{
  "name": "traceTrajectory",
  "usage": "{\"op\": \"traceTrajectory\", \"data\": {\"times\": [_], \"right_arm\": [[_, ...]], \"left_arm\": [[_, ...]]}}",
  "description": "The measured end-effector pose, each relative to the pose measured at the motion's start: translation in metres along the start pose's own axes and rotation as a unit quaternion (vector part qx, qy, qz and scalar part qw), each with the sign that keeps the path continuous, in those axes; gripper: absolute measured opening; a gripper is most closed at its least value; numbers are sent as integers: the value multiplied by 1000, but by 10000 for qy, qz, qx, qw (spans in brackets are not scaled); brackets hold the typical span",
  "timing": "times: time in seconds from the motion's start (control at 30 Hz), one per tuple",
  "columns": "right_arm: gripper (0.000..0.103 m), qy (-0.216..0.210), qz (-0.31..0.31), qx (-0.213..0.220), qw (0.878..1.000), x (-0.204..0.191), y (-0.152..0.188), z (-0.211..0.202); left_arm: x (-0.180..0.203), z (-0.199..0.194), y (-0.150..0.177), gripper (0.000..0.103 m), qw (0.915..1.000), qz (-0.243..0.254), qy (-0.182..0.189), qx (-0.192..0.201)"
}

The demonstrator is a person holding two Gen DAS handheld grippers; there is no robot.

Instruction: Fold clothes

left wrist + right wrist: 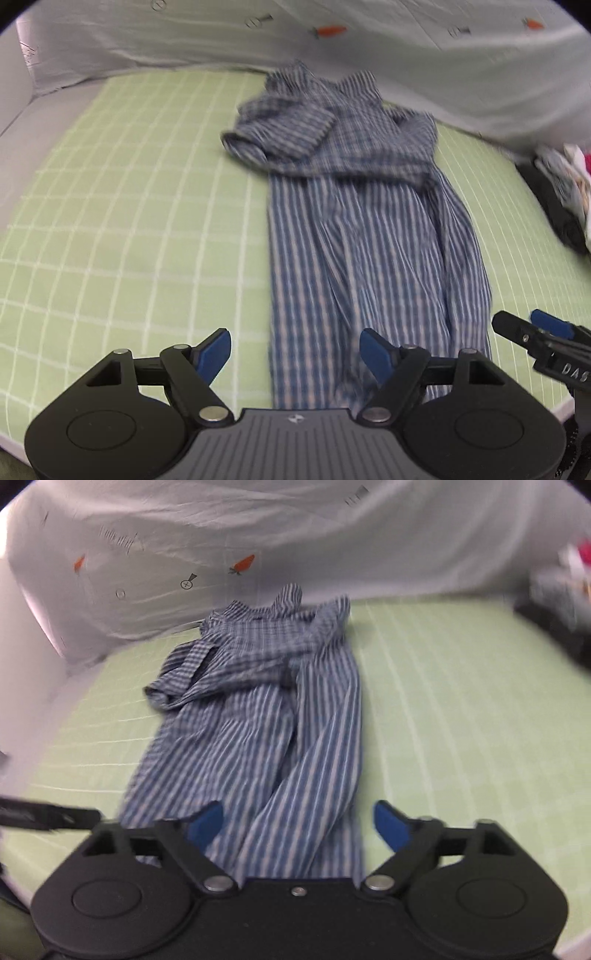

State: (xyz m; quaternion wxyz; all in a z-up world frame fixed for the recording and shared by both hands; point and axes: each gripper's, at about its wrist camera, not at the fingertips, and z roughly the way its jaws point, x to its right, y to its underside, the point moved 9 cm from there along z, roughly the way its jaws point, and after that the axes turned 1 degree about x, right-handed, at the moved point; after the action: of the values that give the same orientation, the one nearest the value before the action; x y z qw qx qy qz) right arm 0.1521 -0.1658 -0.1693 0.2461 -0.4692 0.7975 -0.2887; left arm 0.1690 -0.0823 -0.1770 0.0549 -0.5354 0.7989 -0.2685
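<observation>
1. Green sheet (pixel 129 192) with thin white lines: filled most of both pictures, spread flat.
2. White cloth (pixel 369 40) with little orange carrots: ran across the top of both pictures, hung behind the green sheet.
3. Blue and white striped shirt (pixel 354 221): lay on the green sheet, in the middle of the left wrist picture and a bit left of middle in the right wrist picture (pixel 255 716). Sides folded in, so long and thin. Collar end at the top, next to the white cloth. Sleeve bunched in a lump on the upper left part. Bottom end reached down to the grippers.
4. Left gripper (pixel 295 350): at the bottom of its own picture, blue pads wide apart, nothing pinched. Shirt edge seen between the pads, lower down on the sheet, not touched.
5. Right gripper (pixel 299 823): at the bottom of its own picture, blue pads wide apart, nothing pinched. Shirt bottom seen between the pads. Also poked in at the lower right of the left wrist picture (pixel 532 328), just beside the shirt.
6. Pile of other clothes (pixel 565 192): dark, white and red, at the right edge of the left wrist picture, too blurry to tell more.
</observation>
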Motion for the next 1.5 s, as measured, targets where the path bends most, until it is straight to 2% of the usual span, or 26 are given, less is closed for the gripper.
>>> {"op": "traceTrajectory", "data": {"times": [0.2, 0.47, 0.57, 0.67, 0.73, 0.8, 0.9, 0.93, 1.0, 1.03, 1.1, 1.27, 1.5], "right_arm": [[99, 370, -470, 34, 9982, -7, -39, 47], [98, 677, -1096, 100, 9916, -22, -82, 107], [89, 844, -1622, 32, 9831, -30, -91, 129], [73, 1058, -2240, -187, 9687, -36, -91, 150], [59, 1076, -2445, -200, 9634, -38, -91, 159], [44, 1021, -2391, -151, 9655, -38, -93, 162], [34, 865, -2076, -97, 9743, -37, -97, 166], [26, 808, -1984, -92, 9767, -36, -99, 167], [20, 698, -1812, -76, 9809, -37, -103, 170], [15, 646, -1746, -57, 9825, -37, -105, 170], [11, 546, -1578, -23, 9860, -37, -111, 170], [8, 454, -1098, 163, 9928, -34, -125, 163], [7, 538, -727, 902, 9918, -33, -154, 119]], "left_arm": [[-26, 16, -48, 78, 9994, -260, -142, 181], [-48, 66, -120, 78, 9982, -520, -144, 259], [-57, 95, -147, 78, 9983, -536, -179, 138], [-63, 118, -169, 78, 9981, -595, -111, 82], [-65, 131, -179, 78, 9980, -627, -79, 43], [-64, 141, -185, 78, 9977, -676, -85, 23], [-61, 152, -188, 78, 9971, -754, -24, 0], [-60, 155, -187, 76, 9969, -783, 13, 9], [-58, 157, -186, 67, 9964, -833, 72, 105], [-56, 156, -187, 39, 9961, -854, 90, 208], [-55, 157, -186, 9, 9938, -1051, 271, 253], [-52, 142, -194, 6, 9903, -1211, 415, 545], [-48, 61, -233, 5, 9748, -1399, 789, 1547]]}}
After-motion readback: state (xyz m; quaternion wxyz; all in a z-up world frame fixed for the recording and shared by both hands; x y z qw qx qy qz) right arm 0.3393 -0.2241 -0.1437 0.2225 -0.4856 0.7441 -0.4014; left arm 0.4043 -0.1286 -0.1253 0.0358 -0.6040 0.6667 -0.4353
